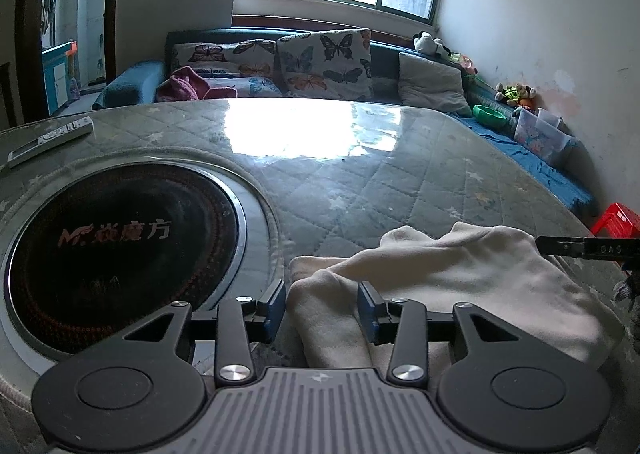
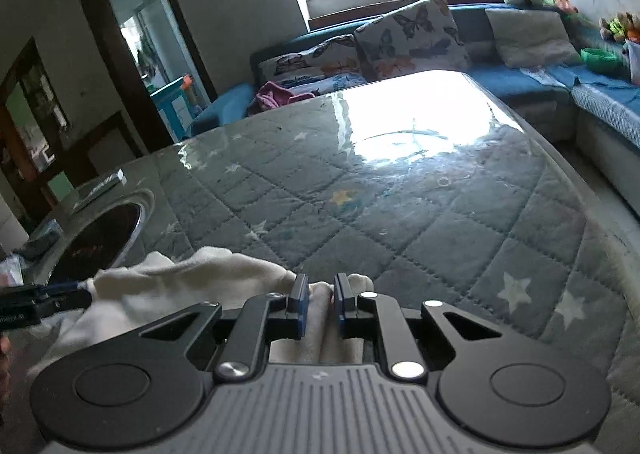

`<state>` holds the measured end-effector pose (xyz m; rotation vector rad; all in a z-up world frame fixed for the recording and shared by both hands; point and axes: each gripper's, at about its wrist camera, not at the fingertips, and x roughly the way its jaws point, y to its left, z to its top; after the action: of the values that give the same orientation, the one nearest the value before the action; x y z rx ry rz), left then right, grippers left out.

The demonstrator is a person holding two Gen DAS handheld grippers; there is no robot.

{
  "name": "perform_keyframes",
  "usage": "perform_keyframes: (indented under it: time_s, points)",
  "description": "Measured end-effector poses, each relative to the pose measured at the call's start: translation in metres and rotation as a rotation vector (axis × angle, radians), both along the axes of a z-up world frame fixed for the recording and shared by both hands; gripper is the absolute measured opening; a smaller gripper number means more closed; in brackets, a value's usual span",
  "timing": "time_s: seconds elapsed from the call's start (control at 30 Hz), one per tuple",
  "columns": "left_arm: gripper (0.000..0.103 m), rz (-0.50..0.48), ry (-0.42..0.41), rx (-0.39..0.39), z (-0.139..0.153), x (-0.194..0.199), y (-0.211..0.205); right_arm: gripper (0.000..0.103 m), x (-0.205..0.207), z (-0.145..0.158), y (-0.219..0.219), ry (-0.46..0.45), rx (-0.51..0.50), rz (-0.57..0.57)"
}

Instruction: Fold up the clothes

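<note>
A cream-white garment point(image 1: 460, 278) lies crumpled at the near edge of the quilted table cover point(image 1: 360, 181). My left gripper point(image 1: 322, 308) is open, its blue pads on either side of the garment's left edge fold. My right gripper point(image 2: 320, 304) has its jaws narrowly apart around a fold of the same garment point(image 2: 192, 286); cloth fills the gap. The right gripper's fingers point(image 1: 576, 248) show at the right edge of the left wrist view, at the garment's far corner. The left gripper's fingers point(image 2: 52, 300) show at the left edge of the right wrist view.
A round black induction cooktop point(image 1: 120, 254) is set in the table at the left. A remote control point(image 1: 52, 139) lies behind it. A blue sofa with butterfly cushions point(image 1: 324, 61) stands beyond the table. A red stool point(image 1: 616, 219) is at the right.
</note>
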<state>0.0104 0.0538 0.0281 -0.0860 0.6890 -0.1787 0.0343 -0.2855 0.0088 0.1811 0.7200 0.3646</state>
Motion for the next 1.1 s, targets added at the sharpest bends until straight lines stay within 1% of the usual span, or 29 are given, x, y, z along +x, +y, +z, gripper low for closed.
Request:
perform_keyframes:
  time_s: [0.03,0.07,0.13,0.27,0.43,0.5,0.53,0.6,0.63,0.67,0.73,0.83,0.87,0.97,1.1]
  points:
    - [0.043,-0.001,0.001,0.000,0.000,0.000,0.000,0.012,-0.001,0.000,0.002,-0.006,-0.011,0.001]
    - [0.043,0.001,0.002,0.002,0.000,0.000,0.000,0.006,-0.002,0.001,0.004,-0.015,-0.023,0.003]
    - [0.043,0.003,0.003,0.004,-0.001,0.000,0.000,0.004,-0.008,0.004,0.008,-0.050,-0.060,-0.002]
    - [0.043,0.013,0.012,0.011,-0.003,0.002,0.001,0.004,-0.015,0.007,0.016,-0.083,-0.142,-0.010]
    - [0.043,0.019,0.009,0.016,-0.001,0.002,0.001,0.005,-0.014,0.006,0.024,-0.097,-0.177,-0.007]
    - [0.044,0.023,0.002,0.009,0.003,-0.001,0.002,0.009,-0.016,0.012,0.028,-0.112,-0.180,0.008]
    - [0.046,0.025,-0.003,0.002,0.006,-0.003,0.003,0.010,-0.019,0.016,0.031,-0.123,-0.179,0.020]
    - [0.049,0.028,-0.010,-0.015,0.010,-0.007,0.004,0.010,-0.027,0.024,0.038,-0.146,-0.172,0.063]
    - [0.049,0.028,-0.012,-0.025,0.012,-0.009,0.005,0.013,-0.032,0.027,0.042,-0.155,-0.170,0.088]
    - [0.050,0.022,-0.010,-0.036,0.014,-0.013,0.005,0.020,-0.037,0.029,0.046,-0.163,-0.170,0.114]
    - [0.053,0.012,-0.005,-0.048,0.017,-0.019,0.004,0.029,-0.047,0.032,0.057,-0.173,-0.170,0.166]
    - [0.057,-0.002,-0.005,-0.045,0.017,-0.030,0.001,0.034,-0.063,0.032,0.075,-0.177,-0.171,0.241]
    - [0.058,-0.010,-0.003,-0.045,0.017,-0.033,0.000,0.038,-0.067,0.032,0.080,-0.178,-0.170,0.262]
    - [0.059,-0.020,0.009,-0.020,0.010,-0.039,-0.004,0.045,-0.077,0.028,0.098,-0.181,-0.185,0.329]
    - [0.059,-0.015,0.035,0.012,0.000,-0.044,-0.004,0.047,-0.084,0.015,0.119,-0.169,-0.229,0.369]
